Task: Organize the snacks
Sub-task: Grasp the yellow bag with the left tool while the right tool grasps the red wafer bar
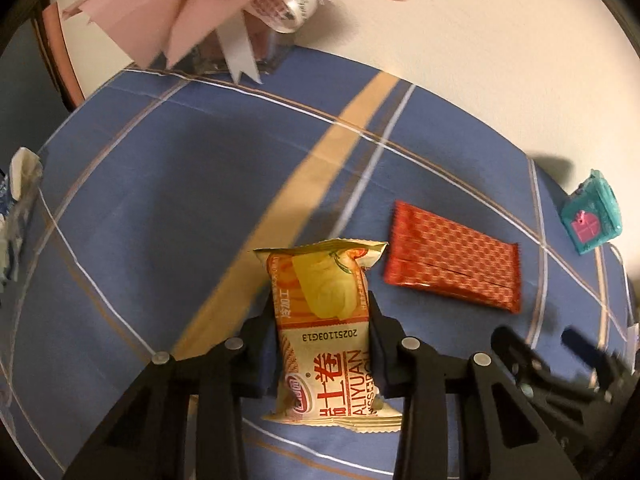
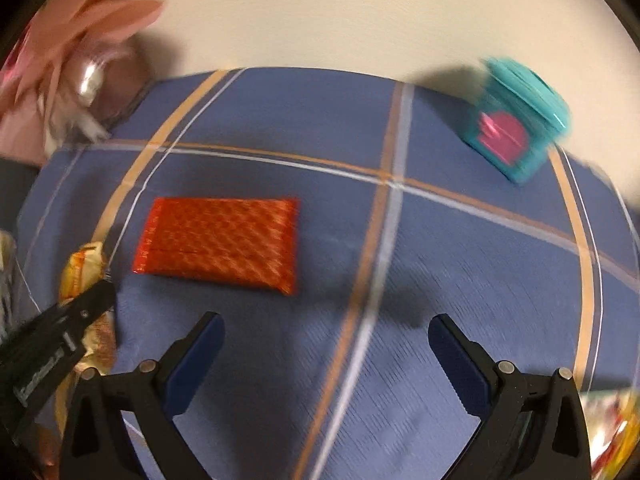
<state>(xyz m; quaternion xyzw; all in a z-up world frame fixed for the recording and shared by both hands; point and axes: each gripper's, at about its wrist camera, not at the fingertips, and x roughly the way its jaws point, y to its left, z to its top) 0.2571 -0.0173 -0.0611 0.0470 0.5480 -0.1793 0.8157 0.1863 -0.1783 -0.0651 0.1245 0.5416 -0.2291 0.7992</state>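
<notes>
Through the left wrist view we can read the snack packet (image 1: pixel 326 328) plainly: an orange and cream wrapper with printed lettering, clamped between the two fingers of the left gripper (image 1: pixel 320 312), its far end reaching out over the blue checked cloth (image 1: pixel 180 200) on the worktop. The right wrist view shows only a crumpled edge of that packet (image 2: pixel 82 268) at far left, behind the left gripper's black finger. There we see the right gripper (image 2: pixel 326 340) angled down over bare cloth, its fingers spread wide with nothing between them. The red wrapper (image 2: pixel 220 242) lies flat just beyond and to its left, close beside the held packet. A teal box (image 2: pixel 520 120) stands near the far edge, blurred. Pink paper (image 1: pixel 168 12) at the back is cut off, and we cannot make out what it wraps.
</notes>
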